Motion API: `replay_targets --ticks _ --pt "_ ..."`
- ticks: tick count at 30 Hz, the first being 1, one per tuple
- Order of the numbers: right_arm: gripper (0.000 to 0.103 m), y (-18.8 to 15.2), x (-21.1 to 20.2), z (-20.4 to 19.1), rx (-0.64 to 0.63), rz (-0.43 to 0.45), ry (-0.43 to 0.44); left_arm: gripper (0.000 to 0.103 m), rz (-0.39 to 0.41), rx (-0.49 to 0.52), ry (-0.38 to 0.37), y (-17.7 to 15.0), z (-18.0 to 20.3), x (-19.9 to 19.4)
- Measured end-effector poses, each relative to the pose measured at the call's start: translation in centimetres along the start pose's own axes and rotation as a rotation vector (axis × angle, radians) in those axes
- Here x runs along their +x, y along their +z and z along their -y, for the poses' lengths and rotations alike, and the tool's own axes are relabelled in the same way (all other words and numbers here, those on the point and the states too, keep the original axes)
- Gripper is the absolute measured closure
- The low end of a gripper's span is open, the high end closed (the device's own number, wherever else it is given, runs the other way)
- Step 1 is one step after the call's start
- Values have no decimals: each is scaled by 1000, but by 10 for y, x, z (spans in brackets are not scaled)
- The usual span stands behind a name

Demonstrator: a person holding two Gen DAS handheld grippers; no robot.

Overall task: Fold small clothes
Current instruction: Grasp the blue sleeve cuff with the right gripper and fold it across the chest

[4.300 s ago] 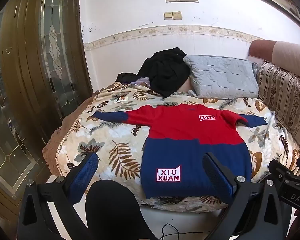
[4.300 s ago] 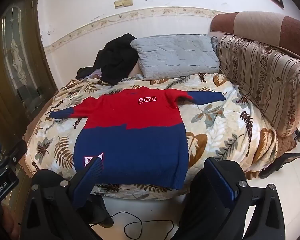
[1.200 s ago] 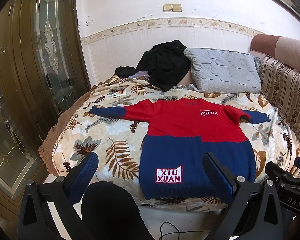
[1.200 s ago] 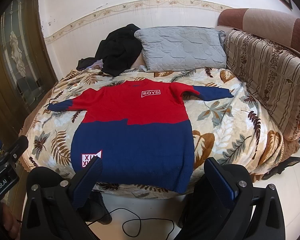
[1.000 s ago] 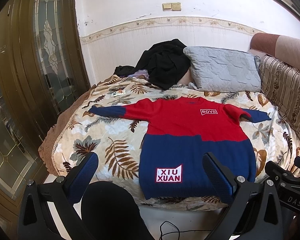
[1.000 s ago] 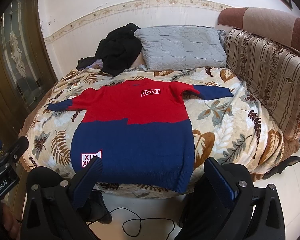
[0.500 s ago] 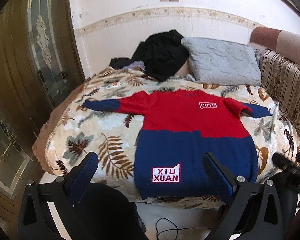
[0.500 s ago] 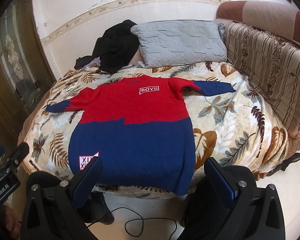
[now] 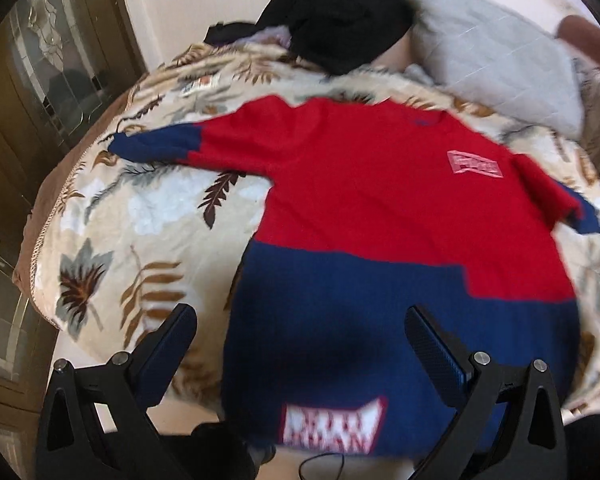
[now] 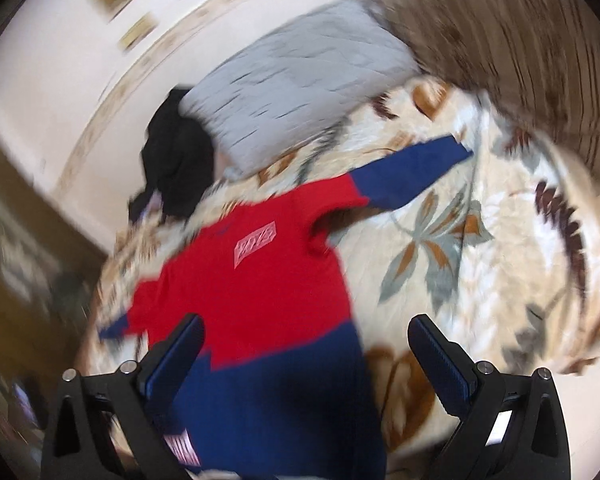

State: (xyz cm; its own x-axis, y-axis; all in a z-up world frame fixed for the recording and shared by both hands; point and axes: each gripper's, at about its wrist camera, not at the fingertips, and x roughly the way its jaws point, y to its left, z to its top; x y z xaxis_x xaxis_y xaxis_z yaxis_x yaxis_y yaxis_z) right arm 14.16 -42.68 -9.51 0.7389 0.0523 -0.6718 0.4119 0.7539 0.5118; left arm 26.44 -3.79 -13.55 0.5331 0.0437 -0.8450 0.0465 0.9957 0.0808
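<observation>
Sweater (image 9: 380,208), child's, red upper body and navy lower body, long sleeves red at the shoulder and navy toward the cuff. Lies flat, front up, on the leaf-print blanket (image 9: 140,216) covering the bed, hem toward the near edge, collar toward the far side. Left sleeve (image 9: 168,146) stretched out flat to the left; right sleeve (image 10: 408,168) stretched out to the far right. Small white-and-pink chest patch (image 9: 474,164) on the red part; larger white patch (image 9: 334,426) with red border on the navy part near the hem. Lettering on both blurred, not readable.

Left gripper (image 9: 300,344): fingers wide apart, holding nothing, poised above the navy hem area.

Right gripper (image 10: 304,350): fingers wide apart, holding nothing, above the right half of the sweater's body; this view is heavily motion-blurred.

Other items on the bed: grey quilted pillow (image 9: 496,56) at the far right; heap of black clothing (image 9: 340,16) at the far side, just left of the pillow and touching it.

Surroundings: striped brown upholstery (image 10: 512,40) along the right side; dark wooden door with glass panels (image 9: 48,64) at left.
</observation>
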Motion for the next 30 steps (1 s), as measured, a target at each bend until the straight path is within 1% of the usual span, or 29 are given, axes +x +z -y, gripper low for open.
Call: replay_targets --ticks 2,5,7,9,10,11,13,15,17,19,21,22,23,24,25,26,28,29,30 --pt "0 21 21 29 106 11 39 0 -9 0 29 11 5 24" --pt "0 49 57 71 271 18 113 0 -25 15 47 25 13 54" --pt "0 62 73 91 355 26 137 0 -46 29 57 28 19 72" --pt "3 77 89 106 401 35 139 0 -82 44 66 27 24 88" --pt "5 83 94 111 413 41 135 0 -90 40 58 25 24 93" --pt "11 90 100 118 425 51 138 0 -67 15 47 25 23 91" --pt "20 105 112 128 437 60 152 0 -69 6 40 26 23 92" --pt "23 116 124 137 451 58 156 0 -57 -7 19 25 21 94" --pt "26 126 135 146 472 64 133 0 -35 -24 11 22 20 93" --pt "31 133 146 152 477 59 95 0 -23 -11 27 20 23 92" --pt "36 137 155 157 483 47 64 1 -70 8 64 25 29 85" --pt "40 138 160 158 478 34 24 1 -69 34 71 33 39 76" --pt "41 139 163 158 470 22 -31 1 -9 78 52 44 53 64" --pt "42 138 165 157 462 19 -57 0 40 106 47 52 64 57" --pt "42 139 166 156 452 15 -75 0 96 153 52 65 83 49" --pt "42 139 163 155 435 17 -96 0 121 197 62 78 99 49" --pt "42 140 161 152 398 37 -153 0 155 277 109 103 135 59" --pt "42 141 162 154 396 40 -158 0 153 294 138 115 147 69" --pt "42 141 164 156 397 37 -159 0 129 299 151 128 160 82"
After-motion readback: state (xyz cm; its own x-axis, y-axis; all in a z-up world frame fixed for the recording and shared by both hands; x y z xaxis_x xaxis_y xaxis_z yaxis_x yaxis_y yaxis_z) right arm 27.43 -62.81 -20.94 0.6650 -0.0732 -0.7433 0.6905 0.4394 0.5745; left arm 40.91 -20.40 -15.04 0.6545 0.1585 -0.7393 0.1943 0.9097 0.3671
